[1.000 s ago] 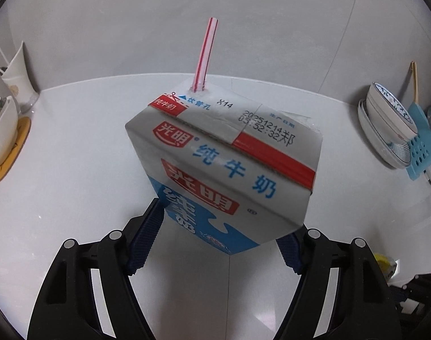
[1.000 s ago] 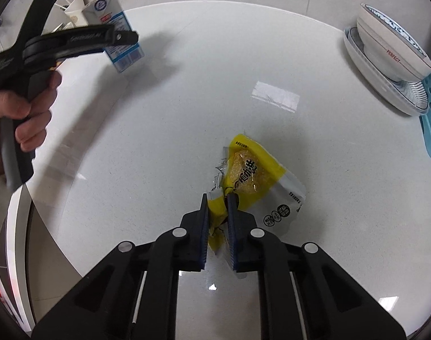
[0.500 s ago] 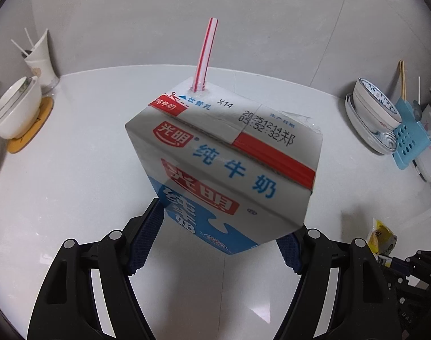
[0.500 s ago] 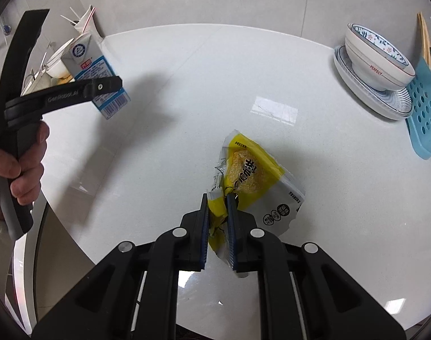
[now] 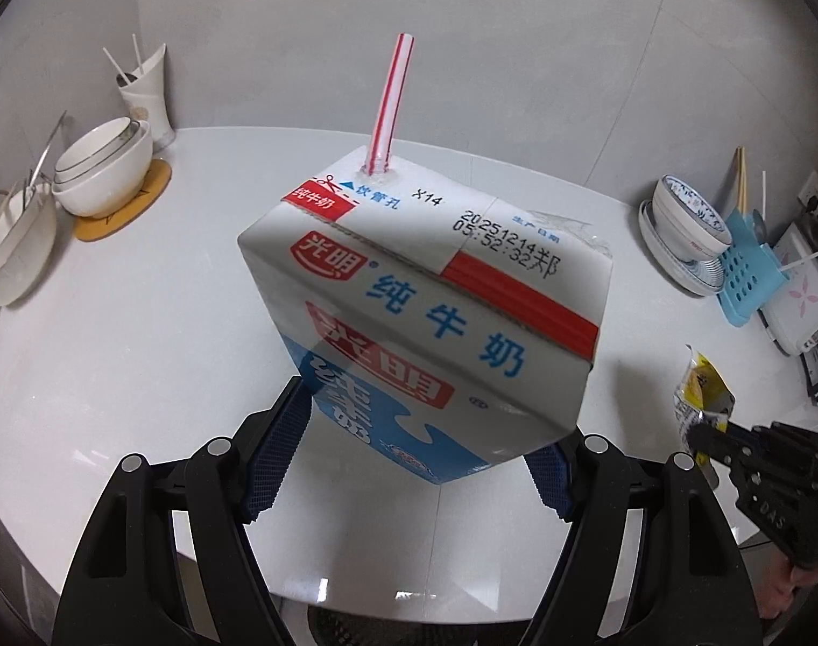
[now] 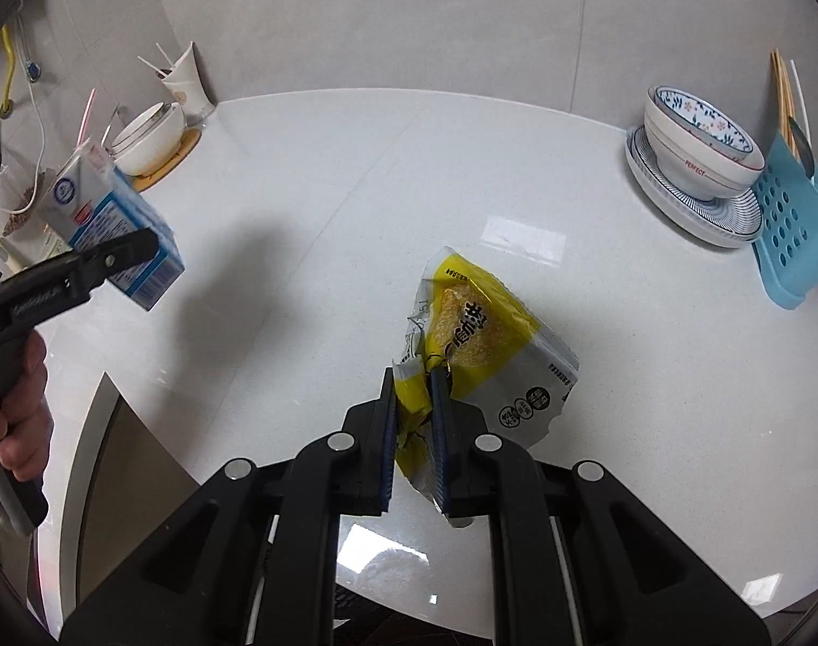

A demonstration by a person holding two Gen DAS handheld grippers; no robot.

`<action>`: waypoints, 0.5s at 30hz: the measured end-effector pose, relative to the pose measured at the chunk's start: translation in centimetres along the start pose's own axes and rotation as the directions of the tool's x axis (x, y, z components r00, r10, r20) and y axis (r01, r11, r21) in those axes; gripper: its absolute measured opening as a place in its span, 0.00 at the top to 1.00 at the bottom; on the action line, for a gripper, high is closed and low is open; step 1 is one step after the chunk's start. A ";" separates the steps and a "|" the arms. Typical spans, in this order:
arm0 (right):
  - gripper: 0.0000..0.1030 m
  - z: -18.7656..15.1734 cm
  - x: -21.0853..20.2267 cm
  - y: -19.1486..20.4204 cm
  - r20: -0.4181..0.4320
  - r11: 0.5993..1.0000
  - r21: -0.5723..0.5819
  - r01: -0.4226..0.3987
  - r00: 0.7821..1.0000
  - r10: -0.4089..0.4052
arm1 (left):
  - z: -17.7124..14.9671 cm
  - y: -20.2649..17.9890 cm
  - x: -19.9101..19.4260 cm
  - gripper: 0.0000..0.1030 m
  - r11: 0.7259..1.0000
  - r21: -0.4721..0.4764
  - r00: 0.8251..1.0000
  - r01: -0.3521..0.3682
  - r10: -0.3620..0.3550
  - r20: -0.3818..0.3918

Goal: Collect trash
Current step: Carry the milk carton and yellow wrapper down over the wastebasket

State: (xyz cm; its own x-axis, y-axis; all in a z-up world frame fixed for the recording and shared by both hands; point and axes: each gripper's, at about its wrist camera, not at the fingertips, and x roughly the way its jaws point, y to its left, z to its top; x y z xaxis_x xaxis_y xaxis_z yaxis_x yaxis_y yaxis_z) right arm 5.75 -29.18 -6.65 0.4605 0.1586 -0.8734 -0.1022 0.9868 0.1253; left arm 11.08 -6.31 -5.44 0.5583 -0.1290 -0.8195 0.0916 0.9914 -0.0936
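With the left gripper [image 5: 409,463] clamping the milk carton [image 5: 425,312] and the right gripper [image 6: 414,420] pinching the yellow wrapper [image 6: 479,334], carry both level, keeping the straw [image 5: 390,107] at twelve o'clock.

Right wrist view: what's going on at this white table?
A person is clearing rubbish with two handheld grippers. The right gripper is shut on a crumpled yellow plastic snack wrapper, held above the round white table. The left gripper clamps a blue-and-white milk carton with a red-striped straw, also held off the table. No bin is visible.
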 end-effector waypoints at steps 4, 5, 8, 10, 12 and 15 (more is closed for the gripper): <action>0.90 -0.4 -0.7 1.3 0.012 1.000 -0.012 -0.009 1.000 0.009 | -1.5 0.9 -1.4 0.30 1.000 -0.011 1.000 -0.007 0.007 -0.012; 0.90 -0.6 -0.9 1.8 0.015 1.000 -0.015 -0.011 1.000 0.012 | -2.0 1.1 -1.8 0.30 1.000 -0.015 1.000 -0.010 0.010 -0.018; 0.90 -1.0 -1.4 3.1 0.024 1.000 -0.022 -0.022 0.999 0.022 | -3.3 1.6 -2.9 0.30 1.000 -0.021 1.000 -0.004 0.003 -0.023; 0.89 -1.4 -1.7 4.1 0.030 0.999 -0.031 -0.029 0.999 0.030 | -4.4 2.0 -3.5 0.30 1.000 -0.017 0.999 -0.015 0.015 -0.029; 0.90 -1.8 -2.0 5.2 0.034 0.998 -0.041 -0.037 0.999 0.038 | -5.4 2.5 -4.1 0.30 1.000 -0.024 0.999 -0.015 0.014 -0.039; 0.89 -2.7 -2.5 6.9 0.034 0.997 -0.058 -0.052 0.998 0.054 | -6.9 3.2 -5.1 0.30 0.999 -0.030 0.998 -0.024 0.022 -0.051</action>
State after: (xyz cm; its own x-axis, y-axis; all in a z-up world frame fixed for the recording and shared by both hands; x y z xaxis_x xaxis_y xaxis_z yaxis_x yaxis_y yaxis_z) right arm 1.49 -22.85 -4.85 0.4843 0.2123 -0.8487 -0.1765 0.9739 0.1428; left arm 2.83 -2.28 -5.53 0.5175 -0.1056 -0.8492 0.0532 0.9944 -0.0913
